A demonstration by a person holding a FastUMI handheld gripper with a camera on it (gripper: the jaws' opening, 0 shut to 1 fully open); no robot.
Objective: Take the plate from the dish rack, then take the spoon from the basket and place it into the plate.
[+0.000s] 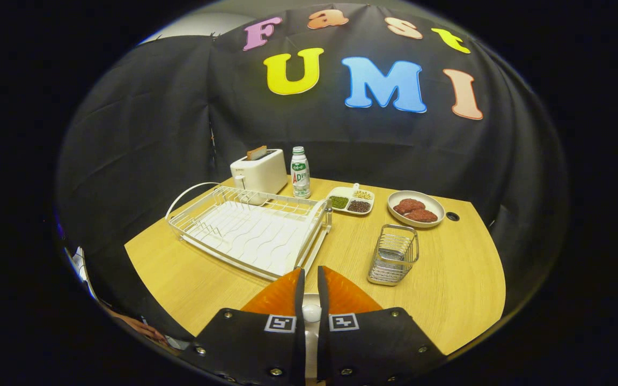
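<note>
The fingers [282, 297] sit nearly together around a small white thing [311, 312]; whether they grip it, I cannot tell. The basket [393, 261] stands just ahead on the right, with the dish rack [250, 228] to the left. A loose pinch could drop the white thing onto the surface [448, 279].

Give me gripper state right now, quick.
Gripper: fingers nearly shut on something small and white between them, apparently the spoon, held above the table just short of the dish rack.
</note>
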